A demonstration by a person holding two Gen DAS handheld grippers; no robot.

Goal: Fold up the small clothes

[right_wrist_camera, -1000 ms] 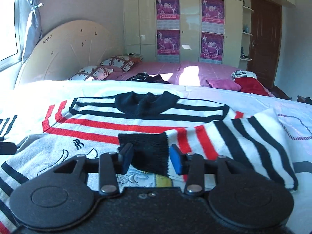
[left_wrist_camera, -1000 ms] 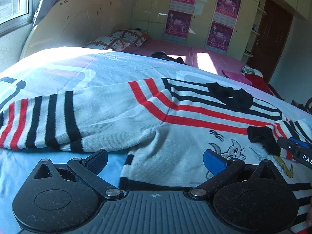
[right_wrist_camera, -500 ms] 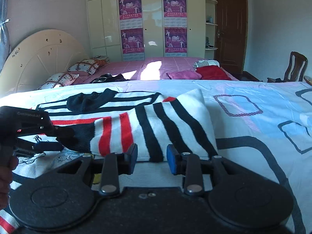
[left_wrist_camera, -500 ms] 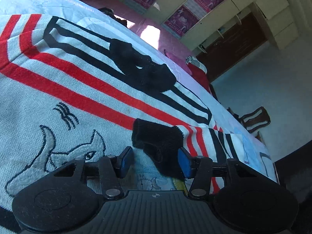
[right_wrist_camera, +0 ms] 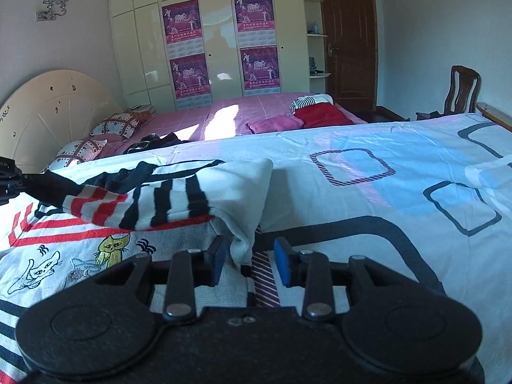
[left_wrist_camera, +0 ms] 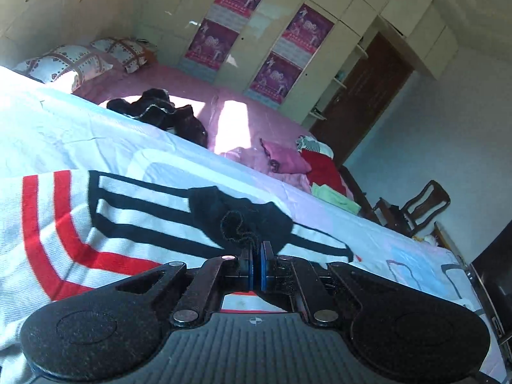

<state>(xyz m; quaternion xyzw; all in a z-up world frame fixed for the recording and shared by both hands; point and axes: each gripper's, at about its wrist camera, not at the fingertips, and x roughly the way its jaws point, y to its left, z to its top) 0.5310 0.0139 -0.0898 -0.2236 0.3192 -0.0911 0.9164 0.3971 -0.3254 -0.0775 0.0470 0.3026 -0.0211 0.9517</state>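
- My left tool (left_wrist_camera: 255,264) is pressed together on the black cuff (left_wrist_camera: 238,225) of the sweater's sleeve; its blue pads meet with the knit bunched between them and standing up above the tips.
- The striped sweater (left_wrist_camera: 80,220) lies flat on the bed (right_wrist_camera: 368,192), on the pale sheet with the dark square outlines.
- In my right view the sleeve (right_wrist_camera: 179,196), banded red and black on white, is folded across the sweater's chest, above the embroidered cats (right_wrist_camera: 112,246).
- My left tool shows at the left edge of that view (right_wrist_camera: 8,180), with the black cuff drawn out towards it.
- My right tool (right_wrist_camera: 248,264) stands partly spread; the white fold at the sleeve's shoulder hangs between its pads, against the left one, and the right pad is clear of it, so it pinches nothing.
- Behind, a second bed with a pink cover (right_wrist_camera: 243,108) carries pink and red clothes (right_wrist_camera: 320,113) and a dark heap (left_wrist_camera: 160,112).
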